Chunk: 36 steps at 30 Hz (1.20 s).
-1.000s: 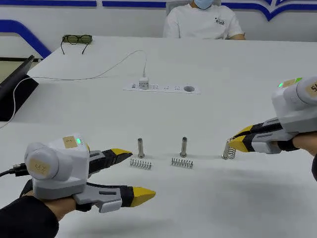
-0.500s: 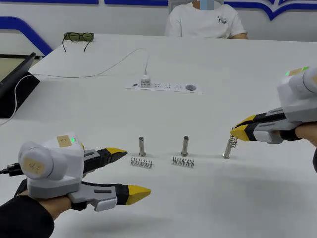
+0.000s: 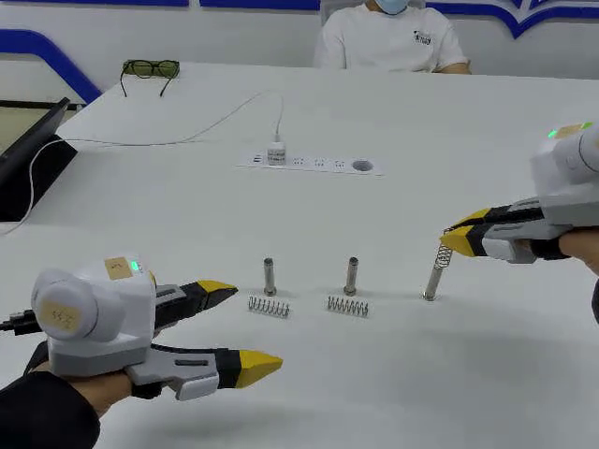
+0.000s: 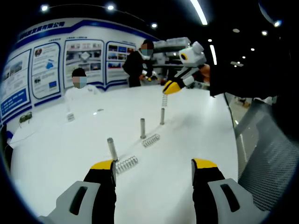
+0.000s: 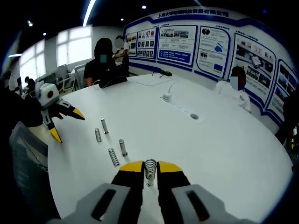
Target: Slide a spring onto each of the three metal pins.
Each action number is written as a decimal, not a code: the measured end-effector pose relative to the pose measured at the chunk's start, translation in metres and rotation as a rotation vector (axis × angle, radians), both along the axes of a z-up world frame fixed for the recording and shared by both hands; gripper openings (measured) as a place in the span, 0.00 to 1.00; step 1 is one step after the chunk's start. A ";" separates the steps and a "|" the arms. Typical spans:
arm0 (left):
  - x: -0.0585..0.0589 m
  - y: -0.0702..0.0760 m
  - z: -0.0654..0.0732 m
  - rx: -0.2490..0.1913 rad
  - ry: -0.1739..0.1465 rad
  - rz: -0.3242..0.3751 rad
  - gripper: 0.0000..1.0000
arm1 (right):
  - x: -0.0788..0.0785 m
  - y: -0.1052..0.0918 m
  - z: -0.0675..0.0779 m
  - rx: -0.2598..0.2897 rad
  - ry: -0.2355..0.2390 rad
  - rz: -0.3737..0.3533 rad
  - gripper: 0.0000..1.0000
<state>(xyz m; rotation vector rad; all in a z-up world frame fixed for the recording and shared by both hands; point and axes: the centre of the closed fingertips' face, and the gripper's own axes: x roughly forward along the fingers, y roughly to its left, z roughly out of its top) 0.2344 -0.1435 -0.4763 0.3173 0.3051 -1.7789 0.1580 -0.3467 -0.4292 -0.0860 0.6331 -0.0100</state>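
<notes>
White bench [image 3: 140, 187] spreads wide in front of you, mostly bare. Its far edge runs by a seated person [image 3: 388, 42] in a white shirt, and its left edge curves past a dark screen [image 3: 28, 168]. Around it the room's wall [image 5: 205, 44] is lined with blue-framed display boards. Your left tongs [image 3: 256, 323] hover low at the near left with the tips spread wide and nothing between them. Open bench lies ahead of them up to the row of parts. Your right tongs [image 3: 449, 236] come in from the right, raised off the surface and pinching the top of a hanging spring [image 3: 444, 254]. A white power strip [image 3: 304, 164] lies well beyond the row, its thin cable [image 3: 187, 140] trailing away to the left, and a pair of dark glasses [image 3: 148, 69] rests near the far left edge. Between the strip and the parts the surface is free. Three metal pins stand upright in a line: the left pin [image 3: 270, 276], the middle pin [image 3: 351, 275] and the right pin [image 3: 431, 281]. A loose left spring [image 3: 269, 306] lies flat just in front of the left pin, and a loose middle spring [image 3: 347, 306] lies the same way before the middle pin. The hanging spring's lower end meets the top of the right pin; you cannot tell whether it has gone over the tip.
</notes>
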 end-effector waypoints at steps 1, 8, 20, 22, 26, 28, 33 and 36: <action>0.000 0.000 0.000 0.002 0.000 0.000 0.67 | 0.001 -0.001 0.000 -0.001 -0.006 -0.002 0.12; 0.002 0.002 -0.002 0.009 0.001 0.004 0.67 | 0.002 -0.003 -0.004 0.001 0.001 -0.007 0.12; 0.003 0.002 -0.004 0.019 0.001 0.005 0.67 | 0.003 -0.003 -0.011 0.006 0.007 -0.005 0.12; 0.003 0.002 -0.004 0.020 0.002 0.004 0.67 | 0.003 -0.003 -0.012 0.005 0.011 -0.005 0.12; 0.003 0.002 -0.006 0.023 0.001 0.004 0.67 | 0.002 -0.005 -0.015 0.006 0.012 -0.009 0.12; 0.003 0.002 -0.006 0.024 0.001 0.004 0.67 | 0.002 -0.005 -0.017 0.010 0.012 -0.013 0.12; 0.003 0.003 -0.008 0.027 0.003 0.004 0.67 | 0.002 -0.006 -0.024 0.018 0.012 -0.019 0.12; 0.002 0.003 -0.008 0.030 0.003 0.004 0.67 | 0.002 -0.006 -0.028 0.021 0.017 -0.019 0.12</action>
